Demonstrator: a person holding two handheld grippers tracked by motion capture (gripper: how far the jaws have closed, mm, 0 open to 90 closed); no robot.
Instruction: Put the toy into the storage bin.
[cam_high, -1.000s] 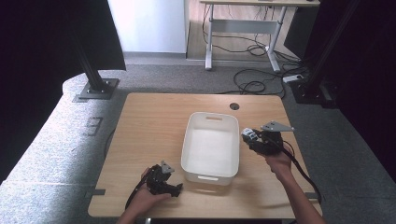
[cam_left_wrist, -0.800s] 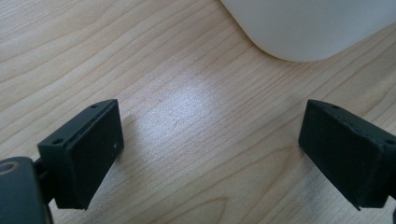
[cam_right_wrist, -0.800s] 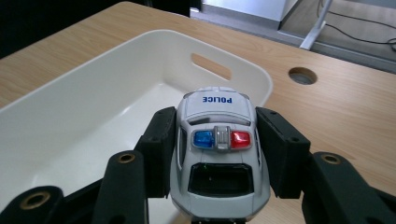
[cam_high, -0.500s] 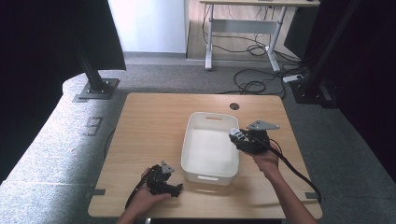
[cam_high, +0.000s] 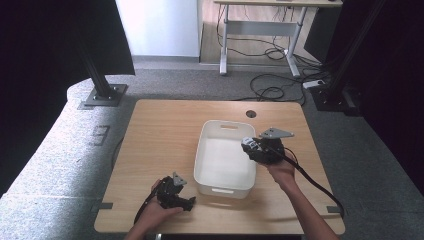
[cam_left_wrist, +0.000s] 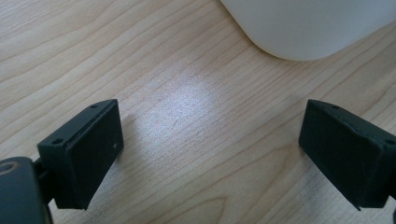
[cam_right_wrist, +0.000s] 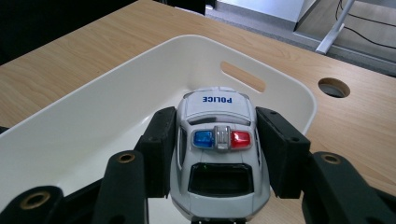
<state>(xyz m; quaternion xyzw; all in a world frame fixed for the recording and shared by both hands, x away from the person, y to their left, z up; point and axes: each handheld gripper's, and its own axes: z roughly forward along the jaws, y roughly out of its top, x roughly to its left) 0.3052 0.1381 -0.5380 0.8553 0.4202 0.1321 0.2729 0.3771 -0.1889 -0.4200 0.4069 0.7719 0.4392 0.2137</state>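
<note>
My left gripper (cam_high: 176, 192) sits low over the wooden table (cam_high: 160, 135) near my edge, jaws spread wide with bare wood between them; a rounded corner of the white bin (cam_left_wrist: 303, 28) lies just ahead of it. My right gripper (cam_right_wrist: 217, 149) is clamped on a toy police car (cam_right_wrist: 217, 154), pads pressed to both its sides, roof lights up, nose pointing away from me. Car held above the bin's right rim (cam_high: 252, 172), over the interior. Beyond the bin, a round hole in the table (cam_right_wrist: 333, 87). Farther off, a desk frame (cam_high: 260, 35) and cables on the floor (cam_high: 272, 90).
</note>
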